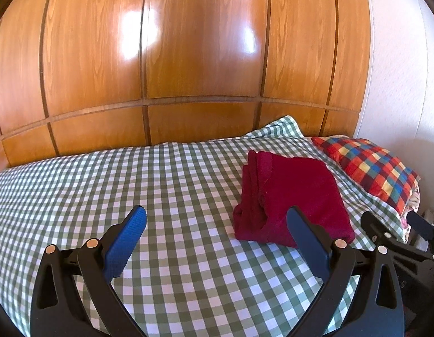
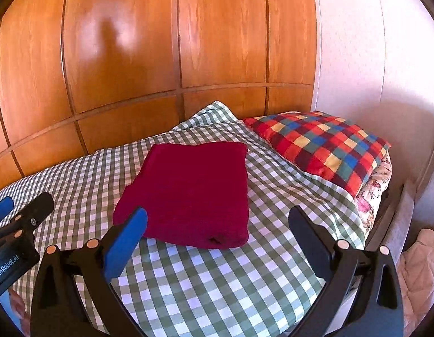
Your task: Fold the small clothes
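Garment (image 1: 294,199), dark red, lies folded in a neat rectangle on the green-checked bedspread (image 1: 160,185) near a multicoloured checked pillow (image 1: 368,168). Left wrist view: left gripper (image 1: 217,219) spread wide, empty, above the spread. Right wrist view: right gripper (image 2: 217,219) likewise wide, empty, just short of the garment's near edge.

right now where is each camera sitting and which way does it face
Left wrist: on the left gripper, facing the wooden wardrobe across the checked bedspread; its open fingers show, the right gripper at the right edge.
Right wrist: on the right gripper, facing the folded red garment and patchwork pillow; its open fingers show, the left gripper at the left edge.
Shared: garment, pillow, bedspread, wardrobe.
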Available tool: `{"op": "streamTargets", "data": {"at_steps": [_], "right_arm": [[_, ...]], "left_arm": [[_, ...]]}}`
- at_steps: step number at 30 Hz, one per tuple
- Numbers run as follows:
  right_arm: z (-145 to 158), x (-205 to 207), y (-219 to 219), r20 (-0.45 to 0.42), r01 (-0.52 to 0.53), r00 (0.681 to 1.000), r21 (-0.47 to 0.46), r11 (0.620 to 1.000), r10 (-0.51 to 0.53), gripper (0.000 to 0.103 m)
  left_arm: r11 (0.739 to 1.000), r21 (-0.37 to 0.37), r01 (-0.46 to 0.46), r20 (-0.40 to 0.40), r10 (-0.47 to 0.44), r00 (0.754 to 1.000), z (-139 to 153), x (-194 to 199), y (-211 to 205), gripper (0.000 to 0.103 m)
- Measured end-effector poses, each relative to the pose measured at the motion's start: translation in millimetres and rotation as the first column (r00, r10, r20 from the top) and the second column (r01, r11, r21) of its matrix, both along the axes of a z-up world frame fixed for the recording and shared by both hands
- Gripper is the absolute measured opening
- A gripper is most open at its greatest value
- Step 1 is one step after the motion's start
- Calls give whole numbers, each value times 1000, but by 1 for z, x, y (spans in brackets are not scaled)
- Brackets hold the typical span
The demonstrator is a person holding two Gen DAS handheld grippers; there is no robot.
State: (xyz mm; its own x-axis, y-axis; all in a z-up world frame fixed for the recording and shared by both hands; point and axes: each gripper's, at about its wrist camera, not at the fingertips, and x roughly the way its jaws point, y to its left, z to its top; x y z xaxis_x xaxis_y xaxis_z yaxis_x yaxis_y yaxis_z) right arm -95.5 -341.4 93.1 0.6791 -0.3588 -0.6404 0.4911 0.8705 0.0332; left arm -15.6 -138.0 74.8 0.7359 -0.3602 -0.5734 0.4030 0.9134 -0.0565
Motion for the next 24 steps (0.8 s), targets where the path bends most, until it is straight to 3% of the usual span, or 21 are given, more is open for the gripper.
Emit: {"op": "streamTargets", "data": {"at_steps": [24], "right_arm": [[-4, 1, 3, -19, -18, 1000, 14, 1000, 19, 100]], "left_arm": [[1000, 3, -4, 20, 4, 1000, 5, -6, 2, 99]]}}
